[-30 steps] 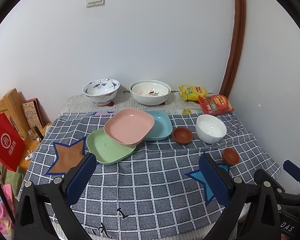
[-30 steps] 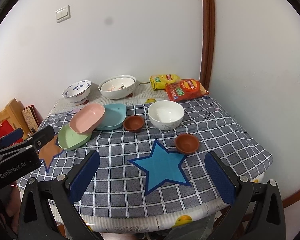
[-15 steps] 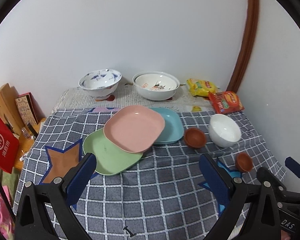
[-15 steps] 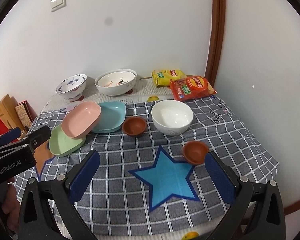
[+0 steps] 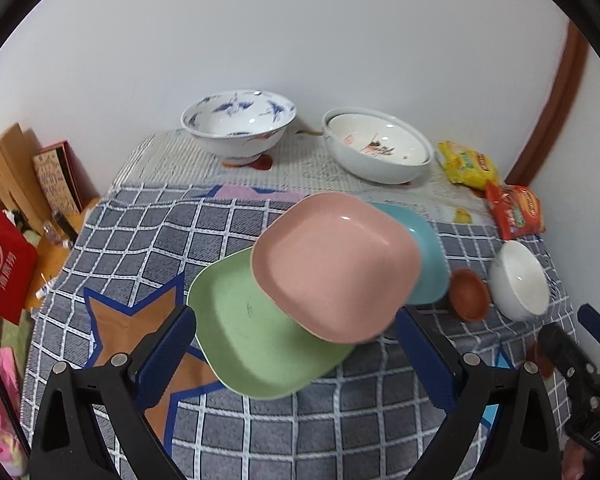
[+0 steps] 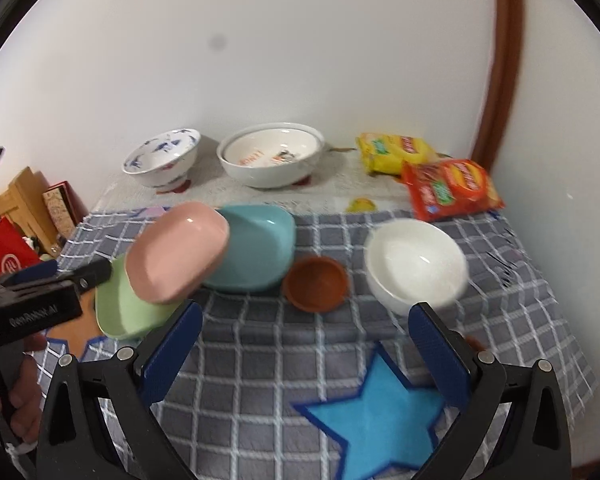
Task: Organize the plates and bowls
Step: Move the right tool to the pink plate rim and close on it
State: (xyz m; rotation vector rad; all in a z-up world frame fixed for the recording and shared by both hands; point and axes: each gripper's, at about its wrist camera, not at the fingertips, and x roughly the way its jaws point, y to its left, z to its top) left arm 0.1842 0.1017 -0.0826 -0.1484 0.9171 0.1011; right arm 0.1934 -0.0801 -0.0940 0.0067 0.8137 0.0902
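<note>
Left wrist view: open, empty left tongs [image 5: 296, 348] face the pink plate [image 5: 336, 276] at twelve o'clock; right tongs [image 6: 306, 346], also open, point toward the brown bowl [image 6: 316, 283].

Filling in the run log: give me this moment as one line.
phase: approach | left gripper: open, facing green plate | right gripper: open, empty | pink plate: overlapping green, teal plate

Table [image 6: 260, 364] covered by checked cloth [image 5: 340, 420]; ahead of the tongs, plates, bowls and snack packets are laid out.
</note>
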